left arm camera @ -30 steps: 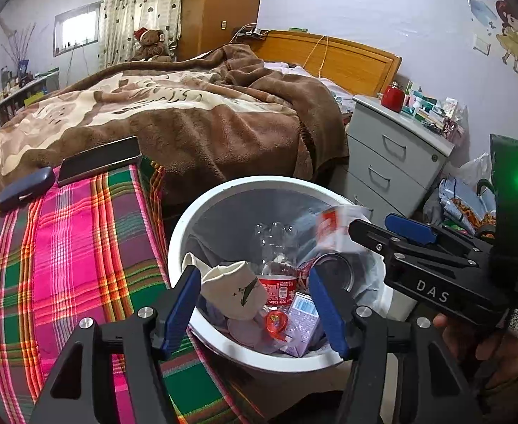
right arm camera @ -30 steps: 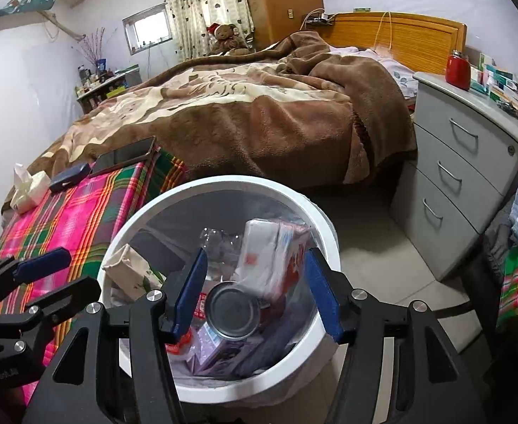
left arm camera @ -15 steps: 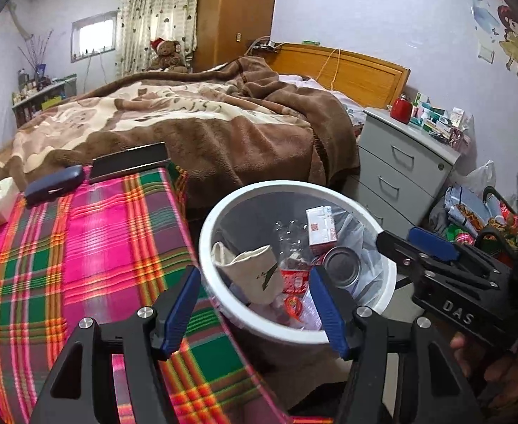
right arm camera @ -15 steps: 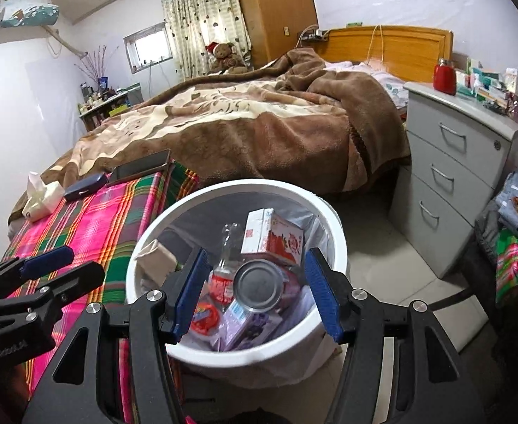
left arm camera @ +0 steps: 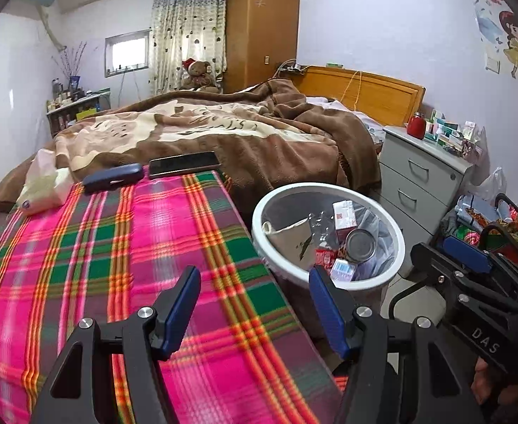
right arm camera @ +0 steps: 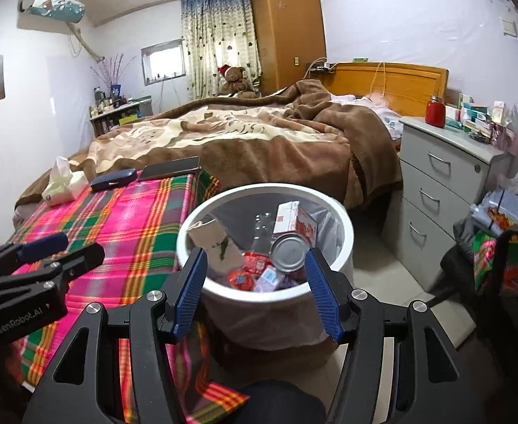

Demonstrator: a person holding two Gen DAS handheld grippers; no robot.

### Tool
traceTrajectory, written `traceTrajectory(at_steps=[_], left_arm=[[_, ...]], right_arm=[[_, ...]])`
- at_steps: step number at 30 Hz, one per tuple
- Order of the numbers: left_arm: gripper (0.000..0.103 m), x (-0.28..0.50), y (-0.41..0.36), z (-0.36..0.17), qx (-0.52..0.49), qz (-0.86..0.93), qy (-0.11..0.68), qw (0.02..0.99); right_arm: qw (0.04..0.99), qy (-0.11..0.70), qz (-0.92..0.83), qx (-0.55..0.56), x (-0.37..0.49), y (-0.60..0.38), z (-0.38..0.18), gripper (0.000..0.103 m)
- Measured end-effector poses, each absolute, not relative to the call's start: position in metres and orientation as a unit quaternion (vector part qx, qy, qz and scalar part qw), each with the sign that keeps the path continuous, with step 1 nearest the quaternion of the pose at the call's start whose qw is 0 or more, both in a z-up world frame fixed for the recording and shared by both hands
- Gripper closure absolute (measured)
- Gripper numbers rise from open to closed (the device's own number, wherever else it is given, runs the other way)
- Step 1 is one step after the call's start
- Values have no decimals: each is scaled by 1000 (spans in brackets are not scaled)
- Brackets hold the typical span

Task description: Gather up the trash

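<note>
Two grippers hang empty, jaws parted: the left gripper point(left arm camera: 255, 304) over the pink-and-green plaid blanket point(left arm camera: 117, 247), the right gripper point(right arm camera: 255, 282) above the near rim of the round white trash bin point(right arm camera: 347, 233), which stands on the floor just beside the blanket's edge. The collected trash lies inside the bin: a silver tin can point(right arm camera: 289, 251), a red-and-white carton point(right arm camera: 294, 219), a crumpled beige paper bag point(right arm camera: 216, 238), and small red and purple wrappers lower down. Judging from this, the collecting looks nearly or wholly finished. The main risk now is mistaking belongings for rubbish: a black smartphone point(left arm camera: 184, 164) and a dark blue glasses case point(left arm camera: 112, 178) lie side by side at the blanket's far end, with a soft white tissue pack point(left arm camera: 45, 185) near them, and a careless sweep by the left gripper could grab or knock one off. The bin looks light, so a nudge from the right gripper could tip it toward the grey bedside drawers point(right arm camera: 446, 176). The blanket is soft and could bunch under a gripper. Beyond it, a brown fleece bedspread point(left arm camera: 223, 130) covers a bed with a wooden headboard point(left arm camera: 365, 93); a teddy bear point(left arm camera: 197, 74) sits by the patterned curtains.
</note>
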State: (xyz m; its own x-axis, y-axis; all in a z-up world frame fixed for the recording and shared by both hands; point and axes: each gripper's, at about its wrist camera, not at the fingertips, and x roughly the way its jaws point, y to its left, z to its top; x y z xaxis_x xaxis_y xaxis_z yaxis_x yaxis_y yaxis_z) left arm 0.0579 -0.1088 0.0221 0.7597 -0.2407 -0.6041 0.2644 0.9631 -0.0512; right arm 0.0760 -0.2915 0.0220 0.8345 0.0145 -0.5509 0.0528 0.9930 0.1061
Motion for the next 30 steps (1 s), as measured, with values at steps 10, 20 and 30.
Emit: traceTrajectory(at_steps=[10,20,30], left_arm=[[40,24,-94,14,26,-113,307,945],[40,13,-86,18,18,-105,296,949],[40,9,-83,21,13,-103,294,950]], right_arm=[[957,282,-23,65,60,-280,14,44],[958,279,-20,64,50,-269,14,44],[958,279,-19,64,48,-267,14,44]])
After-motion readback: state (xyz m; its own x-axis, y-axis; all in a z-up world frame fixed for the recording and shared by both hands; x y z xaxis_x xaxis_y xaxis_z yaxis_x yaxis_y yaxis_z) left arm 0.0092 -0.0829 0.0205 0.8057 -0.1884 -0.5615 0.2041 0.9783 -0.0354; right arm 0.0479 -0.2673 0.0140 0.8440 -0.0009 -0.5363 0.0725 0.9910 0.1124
